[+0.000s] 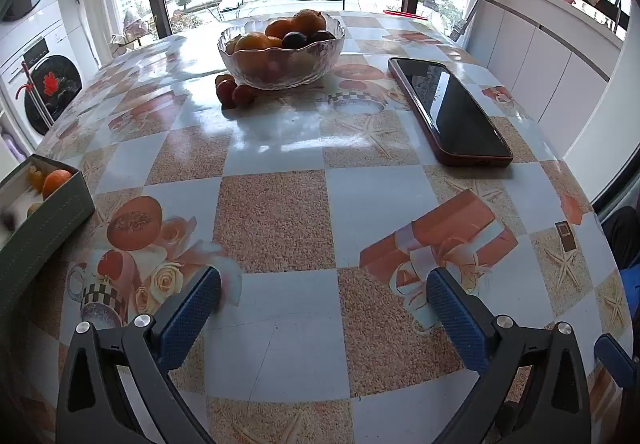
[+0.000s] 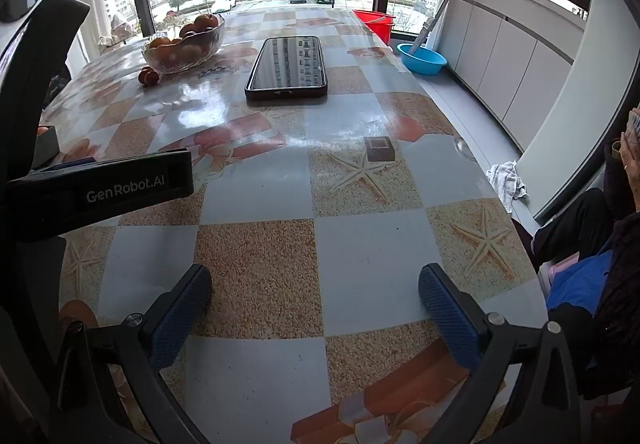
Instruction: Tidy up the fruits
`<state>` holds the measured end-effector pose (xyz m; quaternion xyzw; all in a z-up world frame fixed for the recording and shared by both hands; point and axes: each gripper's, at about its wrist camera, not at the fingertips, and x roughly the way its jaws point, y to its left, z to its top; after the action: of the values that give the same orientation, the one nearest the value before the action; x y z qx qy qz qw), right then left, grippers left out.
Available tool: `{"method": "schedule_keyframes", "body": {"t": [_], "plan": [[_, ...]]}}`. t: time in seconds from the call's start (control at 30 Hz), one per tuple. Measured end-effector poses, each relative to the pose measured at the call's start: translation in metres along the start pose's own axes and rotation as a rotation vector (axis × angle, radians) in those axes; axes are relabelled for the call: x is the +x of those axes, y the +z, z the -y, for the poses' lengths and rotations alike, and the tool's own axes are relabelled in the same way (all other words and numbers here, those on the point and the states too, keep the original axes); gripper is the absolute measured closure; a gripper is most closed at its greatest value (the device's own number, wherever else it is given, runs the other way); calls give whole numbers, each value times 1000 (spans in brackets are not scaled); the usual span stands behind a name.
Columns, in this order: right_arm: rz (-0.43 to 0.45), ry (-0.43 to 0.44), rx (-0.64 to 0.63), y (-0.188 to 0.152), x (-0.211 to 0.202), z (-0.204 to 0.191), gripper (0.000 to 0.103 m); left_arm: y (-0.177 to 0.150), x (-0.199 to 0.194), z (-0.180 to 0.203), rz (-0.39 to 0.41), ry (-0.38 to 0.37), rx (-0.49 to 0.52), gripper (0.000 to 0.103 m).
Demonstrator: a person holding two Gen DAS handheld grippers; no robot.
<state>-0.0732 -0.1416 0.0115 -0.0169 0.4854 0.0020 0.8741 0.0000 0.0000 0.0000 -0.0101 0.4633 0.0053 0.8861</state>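
Clear glass formed the scalloped fruit bowl (image 1: 281,58), which stood at 12 o'clock on the checked tablecloth (image 1: 280,220), heaped with oranges (image 1: 253,42) and dark plums (image 1: 295,40). Three small reddish fruits (image 1: 234,90) lay touching the bowl's base at its 7 o'clock. A green box (image 1: 44,210) sat at 9 o'clock at the table edge, holding an orange (image 1: 56,180) and other pieces too blurred to name. A black smartphone (image 1: 450,110) in a dark red case lay screen up at 2 o'clock, well apart from the bowl. The left gripper (image 1: 324,288) hung over the cloth with its blue fingers spread wide, holding nothing. The right gripper (image 2: 315,286) was likewise spread wide and empty, the phone at its 12 o'clock.
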Motion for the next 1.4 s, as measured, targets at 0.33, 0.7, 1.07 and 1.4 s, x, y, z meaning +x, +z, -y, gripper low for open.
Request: {"method": "schedule_keyframes", "body": {"t": [0.33, 0.7, 1.07, 1.4], "plan": [[1, 0, 0, 0, 0, 0, 0, 0, 0, 0, 0, 0, 0, 0], [-5, -16, 0, 1, -1, 0, 0, 0, 0, 0, 0, 0, 0, 0], [-22, -71, 78, 1, -2, -11, 0, 0, 0, 0, 0, 0, 0, 0], [-7, -65, 82, -1, -2, -11, 0, 0, 0, 0, 0, 0, 0, 0]]}}
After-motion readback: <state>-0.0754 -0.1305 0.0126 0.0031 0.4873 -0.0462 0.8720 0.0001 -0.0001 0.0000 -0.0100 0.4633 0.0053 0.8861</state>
